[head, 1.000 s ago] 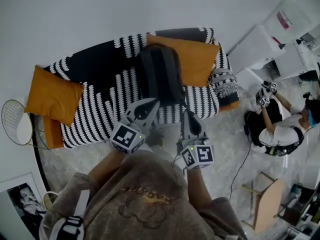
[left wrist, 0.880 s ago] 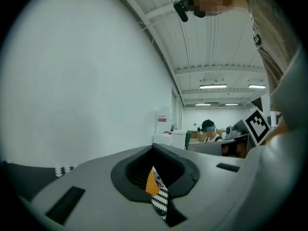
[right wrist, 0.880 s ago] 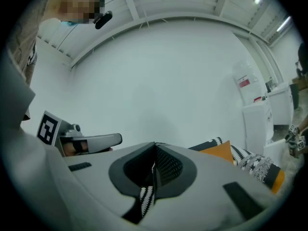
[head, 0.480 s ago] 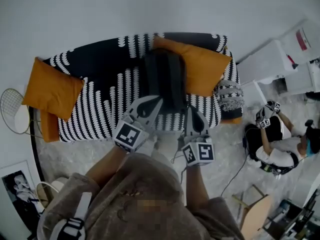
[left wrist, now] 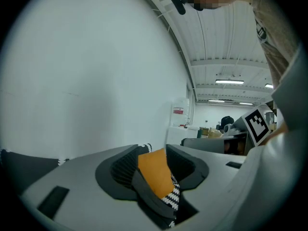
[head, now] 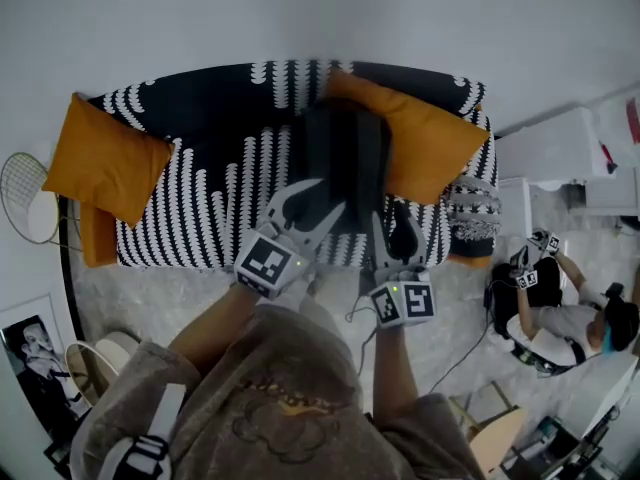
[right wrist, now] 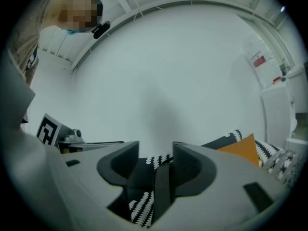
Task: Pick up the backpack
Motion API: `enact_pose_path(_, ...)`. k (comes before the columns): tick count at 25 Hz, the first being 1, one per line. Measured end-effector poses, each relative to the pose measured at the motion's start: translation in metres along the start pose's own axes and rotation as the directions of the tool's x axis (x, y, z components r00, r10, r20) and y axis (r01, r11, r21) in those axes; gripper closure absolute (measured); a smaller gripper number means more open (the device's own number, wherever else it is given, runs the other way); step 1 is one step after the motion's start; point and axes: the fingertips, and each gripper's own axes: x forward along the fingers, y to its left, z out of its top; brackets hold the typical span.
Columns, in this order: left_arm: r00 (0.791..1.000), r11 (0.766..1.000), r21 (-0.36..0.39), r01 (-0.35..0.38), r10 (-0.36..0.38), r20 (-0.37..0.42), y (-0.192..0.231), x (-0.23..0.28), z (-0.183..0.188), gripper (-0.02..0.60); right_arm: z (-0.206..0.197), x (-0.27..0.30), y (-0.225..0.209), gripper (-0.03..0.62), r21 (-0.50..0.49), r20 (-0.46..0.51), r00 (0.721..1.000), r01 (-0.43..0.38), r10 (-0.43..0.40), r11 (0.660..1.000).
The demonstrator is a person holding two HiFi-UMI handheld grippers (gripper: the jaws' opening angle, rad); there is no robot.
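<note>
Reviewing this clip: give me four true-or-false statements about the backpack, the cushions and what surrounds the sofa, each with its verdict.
1. The dark grey backpack stands on the black-and-white patterned sofa. True.
2. Both cushions lie on the floor. False: one orange cushion rests at the sofa's left end in the head view, and the other orange cushion leans on the sofa just right of the backpack.
3. A stringed racket sits beyond the sofa's left end. True.
4. Nobody else is in the room. False: a second person sits on the floor to the right of the sofa.
</note>
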Motion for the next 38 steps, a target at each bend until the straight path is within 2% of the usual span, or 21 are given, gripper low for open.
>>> enact_pose_path(1,1.0,1.0,-0.015,-0.009,0.009,0.001,0.004,0.003,-0.002,0.361,-0.003,0.007,-0.002,0.323,0.016,-0.008,1.0,-0.01,0.01,1.0)
enact_pose_path(2,1.0,0.999,-0.028,-0.021,0.021,0.001,0.008,0.007,-0.003,0.264,-0.007,0.013,-0.005,0.256,0.026,-0.017,1.0,-0.016,0.016,1.0)
enact_pose_path(3,0.999,0.999,-0.036,-0.035,0.035,0.0,0.013,0.011,-0.005,0.197,-0.01,0.018,-0.008,0.253,0.03,-0.026,0.999,-0.021,0.022,0.999)
enact_pose_path(5,0.998,0.997,-0.045,-0.057,0.057,-0.002,0.023,0.019,-0.012,0.137,-0.017,0.029,-0.015,0.244,0.033,-0.043,0.999,-0.03,0.032,0.999)
enact_pose_path(16,0.984,0.985,-0.11,-0.136,0.122,-0.13,0.081,0.063,-0.092,0.13,-0.09,0.081,-0.07,0.247,0.064,-0.173,0.984,-0.025,0.036,0.998)
enact_pose_path(26,0.952,0.967,-0.175,-0.184,0.132,-0.275,0.123,0.102,-0.218,0.133,-0.209,0.12,-0.136,0.249,0.073,-0.316,0.949,0.021,0.003,0.997)
enact_pose_path(30,0.931,0.969,-0.161,-0.189,0.125,-0.342,0.13,0.107,-0.263,0.135,-0.244,0.13,-0.159,0.251,0.065,-0.364,0.931,0.065,-0.037,0.996)
enact_pose_path(33,0.923,0.968,-0.158,-0.197,0.129,-0.363,0.132,0.108,-0.278,0.141,-0.26,0.132,-0.166,0.256,0.057,-0.391,0.919,0.067,-0.039,0.996)
enact_pose_path(38,0.918,0.965,-0.179,-0.19,0.11,-0.38,0.134,0.114,-0.284,0.168,-0.268,0.139,-0.163,0.27,0.054,-0.419,0.908,0.039,-0.013,0.998)
